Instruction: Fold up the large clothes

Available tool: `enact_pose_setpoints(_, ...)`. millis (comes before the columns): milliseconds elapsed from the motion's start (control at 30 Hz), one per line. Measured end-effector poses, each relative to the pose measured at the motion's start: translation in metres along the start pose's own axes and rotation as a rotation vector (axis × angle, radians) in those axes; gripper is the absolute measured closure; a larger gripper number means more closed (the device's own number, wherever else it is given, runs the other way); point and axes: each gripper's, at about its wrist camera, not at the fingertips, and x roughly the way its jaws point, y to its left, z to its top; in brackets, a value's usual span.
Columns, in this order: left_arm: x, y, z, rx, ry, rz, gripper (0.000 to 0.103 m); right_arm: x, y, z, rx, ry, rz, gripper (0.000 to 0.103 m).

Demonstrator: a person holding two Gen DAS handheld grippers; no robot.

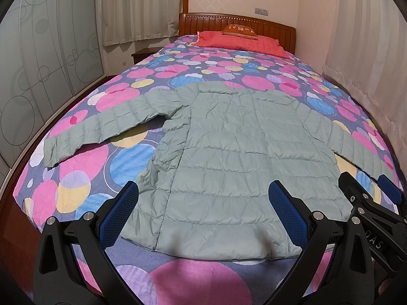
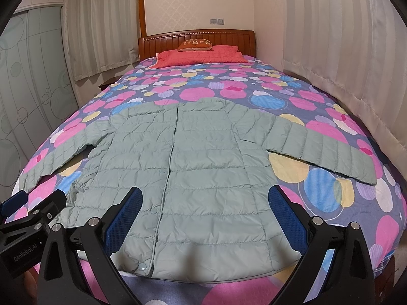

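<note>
1. Left wrist view: the left gripper (image 1: 203, 208) is hovering with its fingers spread wide and holding nothing, above the hem of the green quilted jacket (image 1: 236, 152), which is lying flat on the bedspread (image 1: 84, 157) with sleeves out, ready for folding.
2. Right wrist view: the right gripper (image 2: 204, 211) is likewise gaping empty above the hem, probably lining up a grasp.
</note>
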Motion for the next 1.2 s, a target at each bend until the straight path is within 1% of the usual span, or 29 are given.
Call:
enact_pose_setpoints(167, 0.0, 0.0, 0.0, 0.0, 0.002, 0.0, 0.002, 0.002, 0.0, -0.001, 0.0, 0.001, 0.0, 0.005)
enact_pose_setpoints(367, 0.008, -0.003, -0.015, 0.004, 0.014, 0.0, 0.002, 0.006, -0.001, -0.004, 0.001, 0.002, 0.002, 0.005)
enact_pose_setpoints(533, 0.017, -0.001, -0.012, -0.001, 0.031, 0.006, 0.002, 0.009, -0.007, -0.005, 0.012, 0.014, 0.001, 0.005)
enact_pose_setpoints(567, 0.02, 0.0, -0.008, -0.002, 0.036, 0.005, 0.002, 0.016, -0.004, -0.005, 0.013, 0.016, 0.001, 0.005)
enact_pose_setpoints(667, 0.032, 0.005, -0.004, -0.017, 0.051, 0.006, 0.002, 0.025, -0.009, -0.003, 0.024, 0.023, -0.005, 0.005)
enact_pose_setpoints(767, 0.05, 0.016, 0.005, -0.049, 0.082, -0.006, 0.002, 0.039, -0.016, -0.003, 0.044, 0.031, -0.015, 0.005)
enact_pose_setpoints(867, 0.07, 0.025, 0.014, -0.07, 0.116, -0.002, 0.002, 0.052, -0.026, 0.0, 0.07, 0.044, -0.027, 0.005)
enact_pose_setpoints(1033, 0.1, 0.046, 0.026, -0.137, 0.152, 0.028, 0.002, 0.078, -0.049, 0.009, 0.128, 0.065, -0.052, 0.005)
enact_pose_setpoints(1200, 0.123, 0.067, 0.034, -0.2, 0.175, 0.058, 0.002, 0.097, -0.076, 0.016, 0.209, 0.08, -0.043, 0.005)
